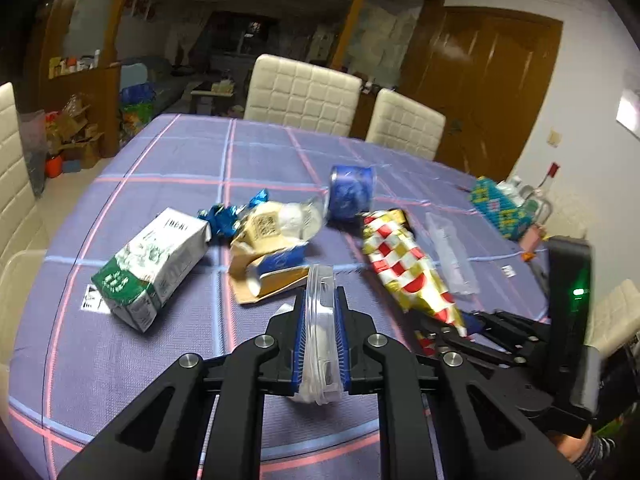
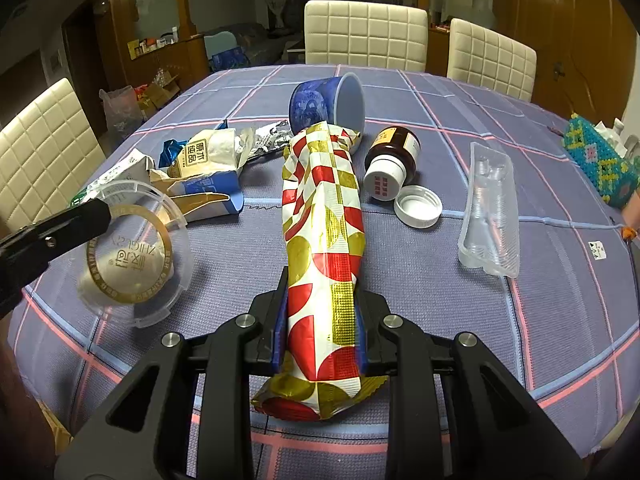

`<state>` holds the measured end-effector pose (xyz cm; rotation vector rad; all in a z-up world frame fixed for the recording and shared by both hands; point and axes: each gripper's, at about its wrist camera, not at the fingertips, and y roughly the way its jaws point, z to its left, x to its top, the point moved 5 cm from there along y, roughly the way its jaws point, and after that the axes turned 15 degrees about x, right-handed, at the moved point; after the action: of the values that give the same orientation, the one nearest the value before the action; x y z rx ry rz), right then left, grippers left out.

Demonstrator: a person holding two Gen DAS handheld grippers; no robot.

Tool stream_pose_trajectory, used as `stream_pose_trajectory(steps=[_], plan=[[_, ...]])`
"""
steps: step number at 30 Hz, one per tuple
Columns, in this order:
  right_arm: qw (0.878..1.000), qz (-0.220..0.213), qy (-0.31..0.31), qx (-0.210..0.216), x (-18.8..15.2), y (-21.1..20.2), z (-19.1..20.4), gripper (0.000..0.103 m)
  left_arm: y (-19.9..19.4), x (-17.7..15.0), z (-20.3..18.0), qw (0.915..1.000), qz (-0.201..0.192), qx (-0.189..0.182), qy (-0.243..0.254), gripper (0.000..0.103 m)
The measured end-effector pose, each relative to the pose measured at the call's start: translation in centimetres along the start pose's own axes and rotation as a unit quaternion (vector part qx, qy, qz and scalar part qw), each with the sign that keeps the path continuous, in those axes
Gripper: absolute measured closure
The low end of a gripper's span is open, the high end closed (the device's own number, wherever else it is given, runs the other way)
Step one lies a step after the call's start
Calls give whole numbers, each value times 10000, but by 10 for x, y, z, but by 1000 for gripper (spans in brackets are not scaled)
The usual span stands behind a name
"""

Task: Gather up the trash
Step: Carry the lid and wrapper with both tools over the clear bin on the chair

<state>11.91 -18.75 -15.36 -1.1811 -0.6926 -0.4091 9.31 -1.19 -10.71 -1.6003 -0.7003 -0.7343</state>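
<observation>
Beside the blue cup (image 2: pixel 326 102), the right gripper (image 2: pixel 322 336) pinches a light, crinkly foil bag (image 2: pixel 324 240) near its sealed end; the left gripper (image 1: pixel 320 340) clamps a thin, stiff, slippery clear lid (image 1: pixel 319 320) edgewise.

My landmark: snack bag (image 2: pixel 322 240), lying lengthwise on table (image 2: pixel 560 340), near end between right gripper (image 2: pixel 320 336) pads. Cup (image 2: pixel 328 100) on its side, touching bag far end. Bottle (image 2: pixel 394 160) right of bag, on its side; cap (image 2: pixel 418 206) just beside bottle mouth. Plastic tray (image 2: pixel 490 212) further right. Torn cartons (image 2: pixel 208 176) left of bag. I see lid (image 2: pixel 136 248) left of bag, nearer me, clamped in left gripper (image 1: pixel 320 344).
</observation>
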Motion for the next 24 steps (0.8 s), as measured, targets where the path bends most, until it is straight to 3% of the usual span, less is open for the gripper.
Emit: stream_pose_trajectory(steps=[7, 16, 24], plan=[[9999, -102, -114, -3, 2, -5, 4, 76, -20, 9, 0, 9995, -323, -37, -53, 90], [9982, -299, -503, 113, 21, -11, 27, 76, -23, 16, 21, 9978, -498, 409, -154, 90], [9931, -477, -977, 438, 44, -8, 66, 76, -30, 30, 62, 9923, -749, 932, -327, 90]])
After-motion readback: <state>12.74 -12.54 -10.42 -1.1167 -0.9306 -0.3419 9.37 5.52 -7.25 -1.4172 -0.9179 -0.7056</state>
